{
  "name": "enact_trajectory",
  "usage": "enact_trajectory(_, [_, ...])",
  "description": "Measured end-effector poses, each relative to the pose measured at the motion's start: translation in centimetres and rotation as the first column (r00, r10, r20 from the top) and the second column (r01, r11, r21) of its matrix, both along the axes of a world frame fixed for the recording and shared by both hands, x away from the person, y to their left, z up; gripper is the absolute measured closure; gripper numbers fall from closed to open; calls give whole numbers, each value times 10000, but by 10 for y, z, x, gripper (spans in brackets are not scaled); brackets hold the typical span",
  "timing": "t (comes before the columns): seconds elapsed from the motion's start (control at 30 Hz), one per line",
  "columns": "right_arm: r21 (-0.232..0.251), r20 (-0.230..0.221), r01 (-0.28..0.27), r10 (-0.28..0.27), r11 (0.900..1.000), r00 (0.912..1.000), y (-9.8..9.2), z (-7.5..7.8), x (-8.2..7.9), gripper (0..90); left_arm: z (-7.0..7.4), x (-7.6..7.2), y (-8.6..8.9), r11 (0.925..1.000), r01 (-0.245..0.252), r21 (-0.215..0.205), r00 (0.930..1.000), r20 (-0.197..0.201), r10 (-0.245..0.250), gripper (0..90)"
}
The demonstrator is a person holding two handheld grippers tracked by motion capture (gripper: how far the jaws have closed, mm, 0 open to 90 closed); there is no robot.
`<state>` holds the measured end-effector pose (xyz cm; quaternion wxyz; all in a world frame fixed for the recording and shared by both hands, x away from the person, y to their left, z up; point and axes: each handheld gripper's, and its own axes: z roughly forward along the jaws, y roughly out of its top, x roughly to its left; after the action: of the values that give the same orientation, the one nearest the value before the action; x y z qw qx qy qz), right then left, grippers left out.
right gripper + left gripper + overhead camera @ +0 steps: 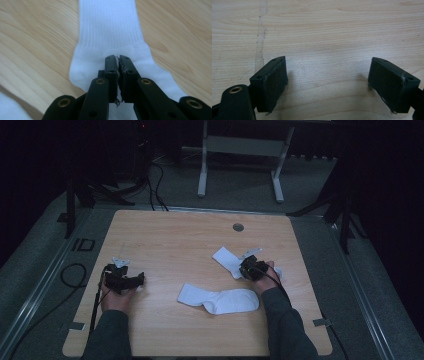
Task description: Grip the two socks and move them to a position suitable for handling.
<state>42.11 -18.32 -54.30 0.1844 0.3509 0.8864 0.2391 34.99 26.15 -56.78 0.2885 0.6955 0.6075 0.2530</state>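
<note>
White sock (110, 32) lies on the wooden worktop (165, 235) by my right hand; my right claw (118, 61) is pressed together over its heel, maybe pinching fabric to lift. My left claw (328, 80) rests spread, empty, well apart. Another sock (220, 300) lies nearer me.

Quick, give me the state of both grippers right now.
Left gripper: open, jaws wide apart over the bare table, holding nothing.
Right gripper: closed, jaws together over a white sock; whether fabric is pinched cannot be told.
</note>
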Motion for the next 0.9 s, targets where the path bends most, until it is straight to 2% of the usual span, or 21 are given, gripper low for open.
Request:
enact_trajectory(0.23, [106, 81, -844, 843, 9964, 9964, 19, -1, -5, 867, 0, 0, 0, 10000, 3, 1, 10000, 1, -3, 159])
enact_trajectory(0.43, [51, 62, -1532, 1531, 9882, 9882, 31, -1, -12, 868, 0, 0, 0, 10000, 6, 5, 10000, 0, -6, 159])
enact_trajectory(0.6, [-18, 0, -2233, 2233, 9747, 9747, 35, -1, -17, 868, 0, 0, 0, 10000, -3, 4, 10000, 1, 3, 159])
enact_trajectory(0.9, [-20, -200, -2954, 2953, 9554, 9552, 33, 0, -21, 873, 0, 0, 0, 10000, -4, 4, 10000, 1, 4, 159])
